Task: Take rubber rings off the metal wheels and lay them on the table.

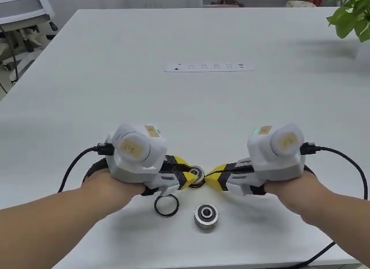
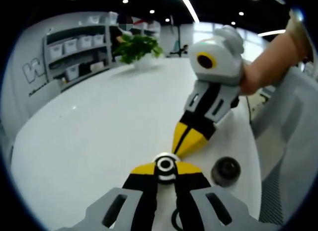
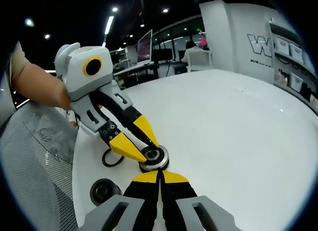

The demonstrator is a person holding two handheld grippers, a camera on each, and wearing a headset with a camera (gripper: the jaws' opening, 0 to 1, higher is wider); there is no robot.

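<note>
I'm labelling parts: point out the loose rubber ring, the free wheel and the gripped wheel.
loose rubber ring (image 1: 167,215), head view, near rim
free wheel (image 1: 206,215), head view, middle
gripped wheel (image 3: 160,155), right gripper view, top face

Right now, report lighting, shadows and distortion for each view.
Head view: even, soft light, faint shadows under the loose rubber ring and free wheel, both sharp. Left gripper view: strong fisheye bend in the shelves, the held wheel close and slightly soft. Right gripper view: dark ceiling with bright lamp spots, table evenly bright but curved.
</note>
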